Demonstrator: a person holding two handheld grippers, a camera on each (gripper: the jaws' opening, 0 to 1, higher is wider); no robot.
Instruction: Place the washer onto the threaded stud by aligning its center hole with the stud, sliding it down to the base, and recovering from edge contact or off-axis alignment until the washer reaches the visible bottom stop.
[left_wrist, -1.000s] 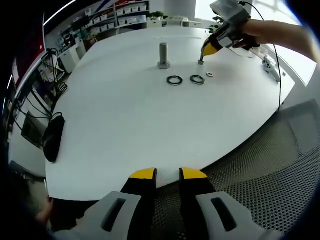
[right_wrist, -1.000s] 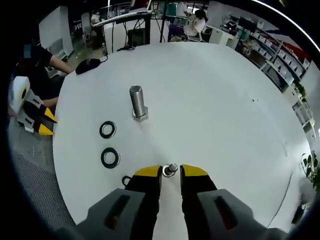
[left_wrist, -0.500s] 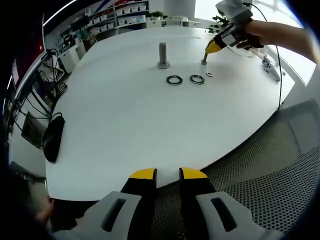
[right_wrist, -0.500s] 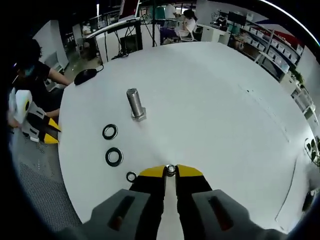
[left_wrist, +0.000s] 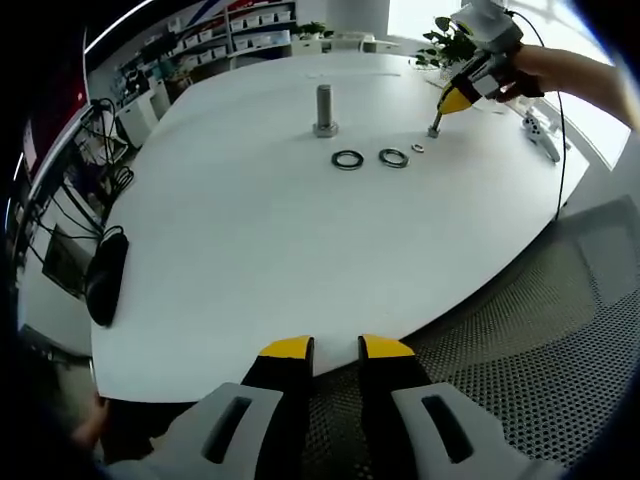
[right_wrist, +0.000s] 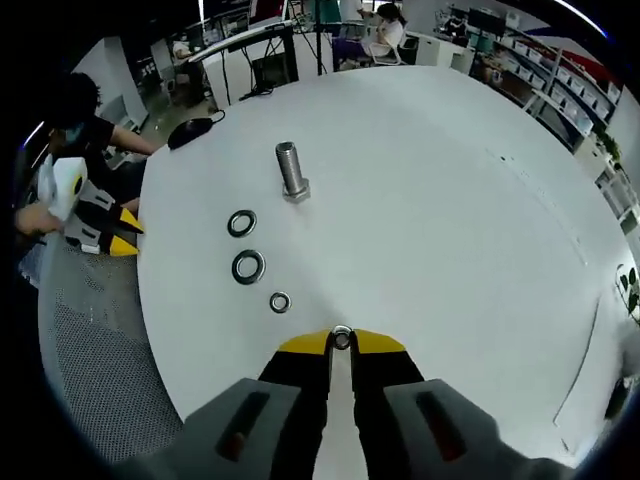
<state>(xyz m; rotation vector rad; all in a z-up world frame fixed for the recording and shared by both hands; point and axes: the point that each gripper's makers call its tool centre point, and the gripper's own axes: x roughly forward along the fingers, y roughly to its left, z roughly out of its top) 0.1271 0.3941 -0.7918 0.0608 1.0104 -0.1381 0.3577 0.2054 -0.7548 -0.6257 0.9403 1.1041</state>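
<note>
The washer you are carrying sits pinched between the yellow tips of your right gripper, jaws closed on it, held just above the white table; in the left gripper view the same right gripper shows at the far side of the table with the small ring at its tips, close to the surface. The threaded stud stands upright on its hex base, well apart from the held washer, and its shaft is bare. Between the stud and your right gripper lie three more rings in a loose row: two larger dark washers and a small washer nearest your tips. Your left gripper hovers over the near table edge above a mesh chair seat, jaws parted with nothing between them. A black mouse rests on the table's left side.
</note>
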